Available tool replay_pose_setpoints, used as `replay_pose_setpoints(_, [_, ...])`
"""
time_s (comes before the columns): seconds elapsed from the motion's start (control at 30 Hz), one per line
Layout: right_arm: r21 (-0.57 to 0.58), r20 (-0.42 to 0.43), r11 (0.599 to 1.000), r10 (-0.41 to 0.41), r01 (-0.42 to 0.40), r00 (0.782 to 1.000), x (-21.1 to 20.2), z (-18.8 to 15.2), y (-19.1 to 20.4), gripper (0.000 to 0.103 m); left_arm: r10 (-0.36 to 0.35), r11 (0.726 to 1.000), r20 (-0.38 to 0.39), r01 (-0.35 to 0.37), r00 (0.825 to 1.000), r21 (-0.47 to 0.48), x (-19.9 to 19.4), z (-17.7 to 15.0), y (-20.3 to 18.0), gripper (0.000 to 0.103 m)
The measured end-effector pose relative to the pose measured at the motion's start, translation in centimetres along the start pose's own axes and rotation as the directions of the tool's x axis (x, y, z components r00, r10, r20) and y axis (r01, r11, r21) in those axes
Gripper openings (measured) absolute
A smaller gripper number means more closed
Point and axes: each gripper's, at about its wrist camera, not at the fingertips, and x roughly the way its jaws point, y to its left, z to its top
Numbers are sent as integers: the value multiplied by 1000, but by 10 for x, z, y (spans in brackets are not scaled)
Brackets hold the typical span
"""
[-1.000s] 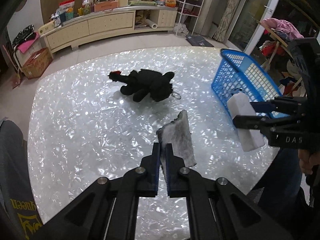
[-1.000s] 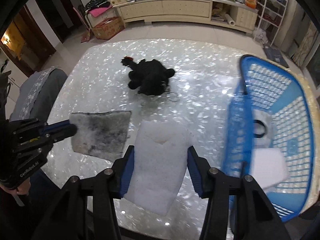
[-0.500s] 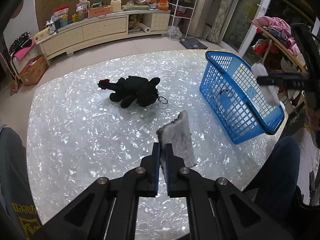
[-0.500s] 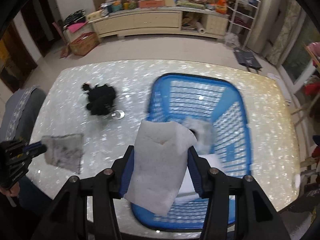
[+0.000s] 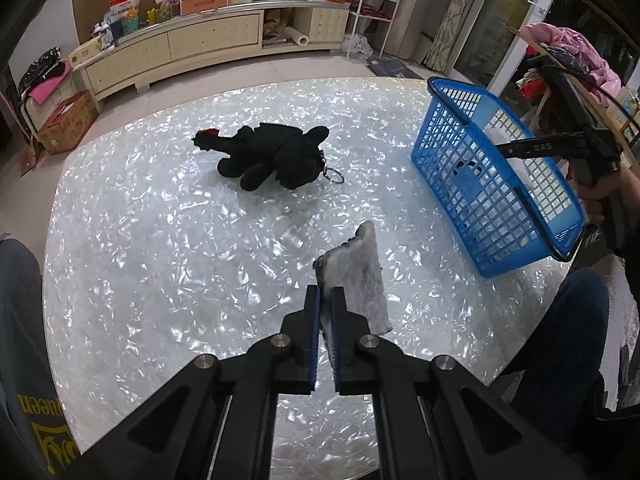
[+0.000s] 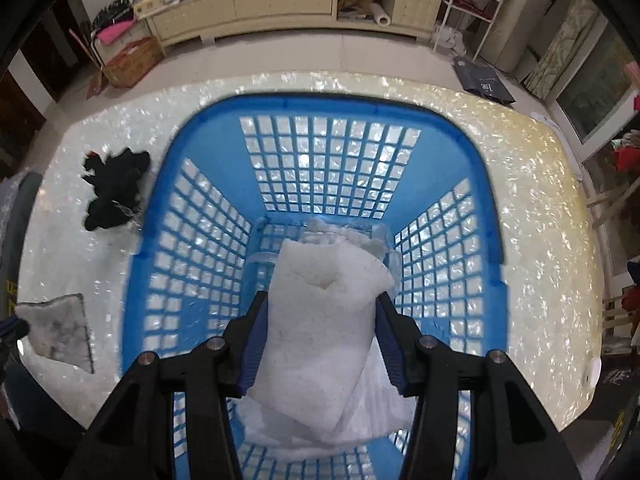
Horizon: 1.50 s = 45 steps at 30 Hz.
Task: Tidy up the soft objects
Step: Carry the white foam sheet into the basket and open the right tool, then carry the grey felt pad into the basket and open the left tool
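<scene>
My right gripper (image 6: 320,312) has swung from the table to over the blue lattice basket (image 6: 192,208), clamping a fluffy white pad (image 6: 320,320). My left gripper (image 5: 326,300) pinches a grey fuzzy slab (image 5: 356,276) above the pearly table (image 5: 160,240); beyond lies a black plush toy (image 5: 276,156).

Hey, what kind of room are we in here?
Most likely a home living room: a long cream sideboard cluttered with household goods, a white wire shelf rack, and clothes piled by the glass doors.
</scene>
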Motion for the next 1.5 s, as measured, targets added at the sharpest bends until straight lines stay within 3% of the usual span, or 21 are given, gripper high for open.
replay_pose_setpoints(0.17, [-22, -31, 1000, -3, 2, 1000, 18, 8, 3, 51, 5, 1000, -15, -5, 1000, -10, 7, 0, 3, 4])
replay_pose_setpoints(0.33, [-41, -33, 999, -14, 13, 999, 21, 9, 5, 68, 10, 1000, -18, -10, 1000, -15, 8, 2, 5, 4])
replay_pose_setpoints(0.43, [-52, -50, 999, 7, -10, 999, 17, 5, 3, 74, 9, 1000, -16, -10, 1000, -14, 7, 3, 3, 4])
replay_pose_setpoints(0.47, [-57, -49, 998, 10, -13, 999, 13, 2, 4, 77, 10, 1000, -14, -10, 1000, -13, 6, 3, 2, 4])
replay_pose_setpoints(0.57, [-82, -19, 996, -20, 19, 1000, -3, -10, 8, 100, 7, 1000, -5, -7, 1000, -5, 3, 5, -3, 4])
replay_pose_setpoints(0.93, [-69, 66, 997, -10, 15, 998, -58, -66, 0, 103, -27, 998, 64, 23, 998, 58, -27, 20, -36, 4])
replay_pose_setpoints(1.5, [13, 97, 1000, 15, -16, 995, -77, -113, -40, 103, -125, 969, 136, 92, 983, 228, -60, 69, -123, 4])
